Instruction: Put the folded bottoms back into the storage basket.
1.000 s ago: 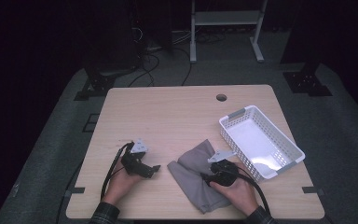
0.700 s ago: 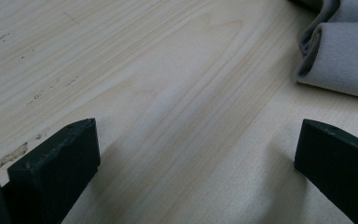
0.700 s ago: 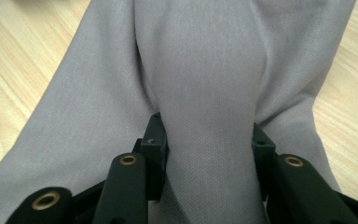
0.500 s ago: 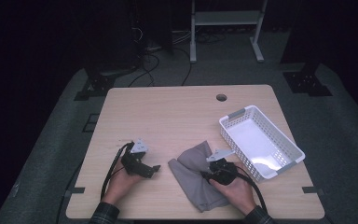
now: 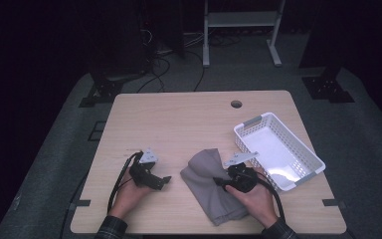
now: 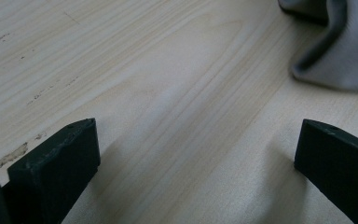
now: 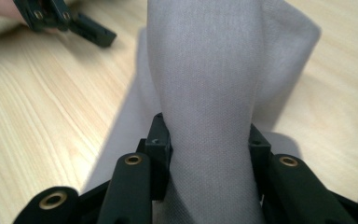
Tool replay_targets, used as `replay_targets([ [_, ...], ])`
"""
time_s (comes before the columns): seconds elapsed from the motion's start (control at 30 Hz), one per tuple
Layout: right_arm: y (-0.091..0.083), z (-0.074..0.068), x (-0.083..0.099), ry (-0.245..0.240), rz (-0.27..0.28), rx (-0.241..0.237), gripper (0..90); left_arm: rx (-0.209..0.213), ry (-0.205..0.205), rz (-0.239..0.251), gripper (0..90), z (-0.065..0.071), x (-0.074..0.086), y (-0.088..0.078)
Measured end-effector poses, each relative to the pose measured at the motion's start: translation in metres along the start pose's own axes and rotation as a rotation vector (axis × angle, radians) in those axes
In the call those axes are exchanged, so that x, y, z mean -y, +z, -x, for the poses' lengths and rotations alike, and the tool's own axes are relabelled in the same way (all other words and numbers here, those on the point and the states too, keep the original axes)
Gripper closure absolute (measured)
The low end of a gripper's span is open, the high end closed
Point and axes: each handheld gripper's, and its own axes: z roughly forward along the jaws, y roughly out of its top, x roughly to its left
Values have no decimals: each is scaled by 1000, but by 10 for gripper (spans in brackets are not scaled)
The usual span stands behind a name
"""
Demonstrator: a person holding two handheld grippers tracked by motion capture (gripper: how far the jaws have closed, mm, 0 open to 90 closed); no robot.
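— Near the table's (image 5: 189, 119) front edge, a little right of its middle, what lies there?

— A grey cloth (image 5: 206, 174), rumpled and partly folded, running from about mid-depth down toward the front edge. Its nearer end reaches almost to that edge.

— And the right tongs (image 5: 220, 181)?

— They sit at the cloth's right side, held by the person's right hand (image 5: 256, 196). In the right gripper view a bunched fold of the cloth (image 7: 214, 93) rises straight between the two black jaws, which press on it from either side — pinching it. They have just been closing, with that fold between them. The gathered part stands up off the wood, while the rest spreads on the table behind it.

— Where are the left tongs (image 5: 165, 180)?

— Toward the front-left part of the table, in the left hand (image 5: 129, 196), apart from the cloth and pointing toward it. In the left gripper view their jaws are spread wide with bare wood between them; the cloth's edge (image 6: 340, 51) shows beyond them at the upper right, not touching either jaw.

— Anything else on the table?

— A white slotted basket (image 5: 298, 179) stands by the right edge, turned at an angle, just beside the right hand. The cloth lies between the left tongs and this basket, nearer the basket. A small round hole (image 5: 236, 104) sits in the tabletop near the back edge.
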Motion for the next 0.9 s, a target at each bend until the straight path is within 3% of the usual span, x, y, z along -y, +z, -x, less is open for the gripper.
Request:
replay_targets([
  [0.9,-66,24,-45,9,113,-9,629,0,0,3,0,0,0,0],
])
